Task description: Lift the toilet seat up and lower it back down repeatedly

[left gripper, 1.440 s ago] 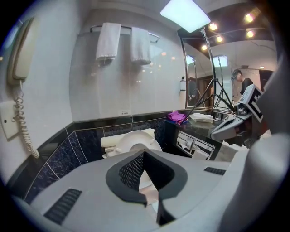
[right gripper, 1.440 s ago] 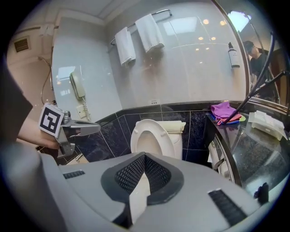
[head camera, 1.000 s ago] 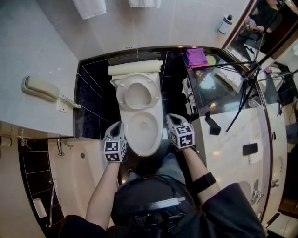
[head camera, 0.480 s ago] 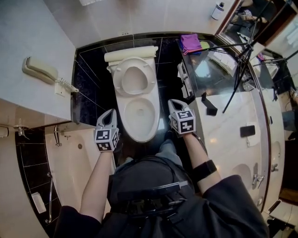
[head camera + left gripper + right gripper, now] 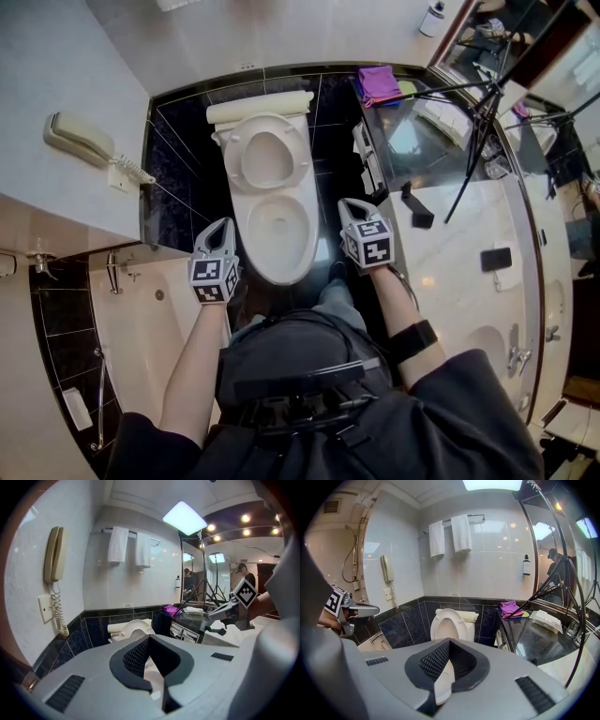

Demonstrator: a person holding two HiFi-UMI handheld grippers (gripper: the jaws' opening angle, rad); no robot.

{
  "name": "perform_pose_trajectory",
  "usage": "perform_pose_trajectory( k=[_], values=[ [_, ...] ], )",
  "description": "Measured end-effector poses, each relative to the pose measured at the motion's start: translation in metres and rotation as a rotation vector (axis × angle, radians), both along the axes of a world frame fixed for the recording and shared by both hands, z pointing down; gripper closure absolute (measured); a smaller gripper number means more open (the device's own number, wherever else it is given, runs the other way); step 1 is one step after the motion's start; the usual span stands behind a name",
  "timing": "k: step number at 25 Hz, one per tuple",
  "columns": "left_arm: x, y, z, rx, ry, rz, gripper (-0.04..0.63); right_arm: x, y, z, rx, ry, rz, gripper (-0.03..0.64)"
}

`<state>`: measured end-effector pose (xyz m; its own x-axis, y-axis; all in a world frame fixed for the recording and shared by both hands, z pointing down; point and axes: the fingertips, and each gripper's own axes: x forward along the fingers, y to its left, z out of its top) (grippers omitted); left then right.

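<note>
The white toilet seat [image 5: 265,155] stands raised against the tank, and the open bowl [image 5: 277,230] lies below it. My left gripper [image 5: 220,232] hovers beside the bowl's left front rim, its jaws together and empty. At the bowl's right side my right gripper [image 5: 350,208] is also shut on nothing. Neither touches the toilet. In the left gripper view the left gripper [image 5: 150,638] points at the raised seat [image 5: 133,629]. The right gripper [image 5: 449,640] faces the upright seat [image 5: 450,623] in the right gripper view.
A wall phone [image 5: 80,141] hangs on the left, with a bathtub [image 5: 141,328] below it. To the right runs a dark counter [image 5: 441,178] with a purple cloth [image 5: 378,84], a tripod [image 5: 483,112] and a phone [image 5: 495,259]. Towels [image 5: 450,534] hang above the tank.
Both grippers have drawn a little back and outward from the bowl. The seat has stayed upright, and both jaws have stayed together.
</note>
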<state>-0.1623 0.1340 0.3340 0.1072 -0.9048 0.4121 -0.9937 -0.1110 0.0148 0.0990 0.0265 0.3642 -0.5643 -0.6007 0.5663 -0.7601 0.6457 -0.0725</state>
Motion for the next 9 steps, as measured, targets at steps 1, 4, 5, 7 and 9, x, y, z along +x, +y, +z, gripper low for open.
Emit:
perform_pose_trajectory(
  k=[1, 4, 5, 7, 9],
  values=[
    [0.0006, 0.0007, -0.0004, 0.000, -0.001, 0.001, 0.597, -0.0003, 0.0003, -0.0006, 0.002, 0.001, -0.003, 0.604],
    [0.0018, 0.0018, -0.0027, 0.004, -0.005, 0.003, 0.597, -0.0002, 0.0006, -0.0024, 0.008, 0.002, -0.008, 0.604],
    [0.0017, 0.0023, -0.0033, 0.005, -0.005, 0.003, 0.597, -0.0005, 0.0006, -0.0028, 0.009, 0.002, -0.010, 0.604],
    [0.0010, 0.0038, -0.0031, 0.006, -0.004, 0.000, 0.597, -0.0017, 0.0008, -0.0031, 0.009, 0.002, -0.013, 0.604],
    [0.0000, 0.0051, -0.0023, 0.005, -0.003, -0.003, 0.597, -0.0033, 0.0006, -0.0035, 0.010, 0.003, -0.017, 0.604]
  ],
)
